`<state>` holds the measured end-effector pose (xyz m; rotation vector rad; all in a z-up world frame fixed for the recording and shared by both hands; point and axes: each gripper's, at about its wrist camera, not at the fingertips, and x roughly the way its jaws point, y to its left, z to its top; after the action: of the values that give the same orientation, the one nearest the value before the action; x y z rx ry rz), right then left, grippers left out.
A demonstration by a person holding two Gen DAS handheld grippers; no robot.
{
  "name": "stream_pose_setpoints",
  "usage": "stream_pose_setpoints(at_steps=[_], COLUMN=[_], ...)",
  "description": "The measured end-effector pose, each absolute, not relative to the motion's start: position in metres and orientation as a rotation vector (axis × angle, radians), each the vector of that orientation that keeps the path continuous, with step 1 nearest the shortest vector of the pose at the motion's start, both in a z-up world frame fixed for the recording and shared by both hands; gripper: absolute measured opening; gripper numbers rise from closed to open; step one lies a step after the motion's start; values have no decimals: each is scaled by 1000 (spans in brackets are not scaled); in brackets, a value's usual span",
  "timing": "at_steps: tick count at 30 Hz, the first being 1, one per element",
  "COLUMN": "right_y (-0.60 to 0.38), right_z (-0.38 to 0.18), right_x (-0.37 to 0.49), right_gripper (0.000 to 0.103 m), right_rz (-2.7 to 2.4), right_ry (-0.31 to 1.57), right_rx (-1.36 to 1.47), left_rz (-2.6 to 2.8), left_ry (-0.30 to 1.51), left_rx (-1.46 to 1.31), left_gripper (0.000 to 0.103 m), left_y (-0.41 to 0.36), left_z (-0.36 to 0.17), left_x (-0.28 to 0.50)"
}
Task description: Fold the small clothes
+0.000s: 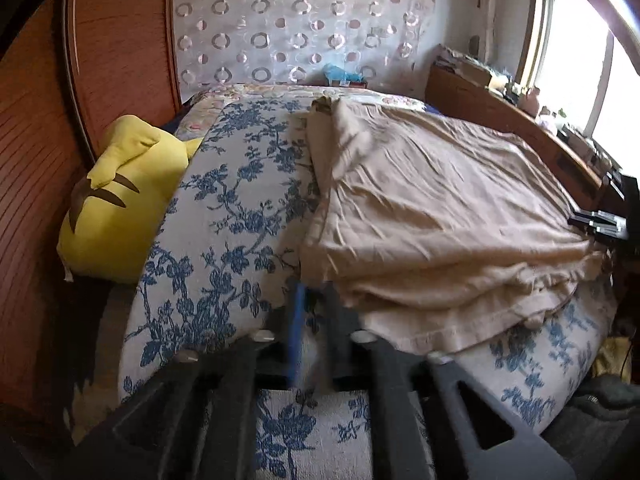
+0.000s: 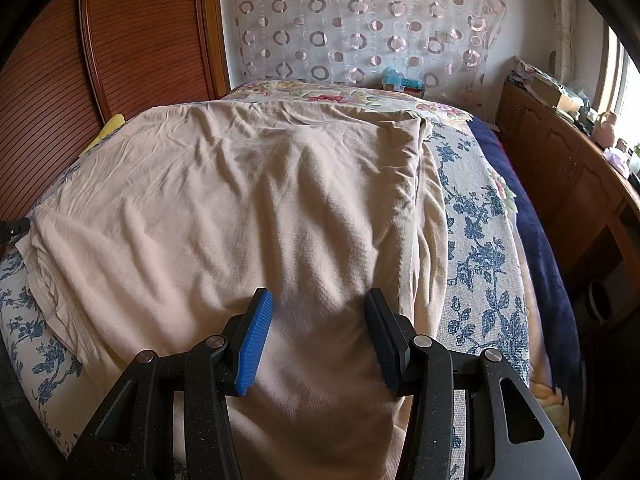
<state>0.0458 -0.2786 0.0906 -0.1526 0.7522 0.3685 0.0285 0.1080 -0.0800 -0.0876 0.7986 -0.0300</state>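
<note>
A beige garment (image 2: 256,208) lies spread on the bed, folded into layers; in the left wrist view (image 1: 440,208) its stacked edges show at the near side. My right gripper (image 2: 318,300) is open, its blue-padded fingers (image 2: 256,340) hovering just over the garment's near right part with cloth between the jaws. My left gripper (image 1: 314,300) sits at the garment's near left corner, jaws close together; the view is blurred there, and whether it pinches the cloth is unclear. The right gripper's tip also shows at the far right of the left wrist view (image 1: 596,220).
The bed has a blue floral cover (image 1: 240,208). A yellow plush pillow (image 1: 116,196) lies at the left by the wooden headboard (image 1: 48,160). A wooden cabinet (image 2: 568,168) with clutter runs along the right under a window. A navy blanket (image 2: 536,232) hangs off the bed's right edge.
</note>
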Motion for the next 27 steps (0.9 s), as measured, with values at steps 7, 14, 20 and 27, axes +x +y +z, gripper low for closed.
stream_pose_setpoints(at_steps=[7, 14, 20, 27], right_y=[-279, -280, -280, -280], right_z=[91, 91, 91, 91], right_x=[45, 45, 45, 45], right_gripper=[50, 50, 50, 50], right_rz=[370, 371, 373, 376], right_ry=[752, 752, 752, 751], right_rx=[-150, -146, -141, -134], left_rz=[-60, -75, -69, -55], left_ry=[794, 841, 834, 808], left_rx=[-117, -92, -82, -68], left_gripper=[50, 51, 51, 52], left_y=[100, 87, 85, 81], left_z=[-80, -91, -91, -94], left_x=[51, 58, 55, 50])
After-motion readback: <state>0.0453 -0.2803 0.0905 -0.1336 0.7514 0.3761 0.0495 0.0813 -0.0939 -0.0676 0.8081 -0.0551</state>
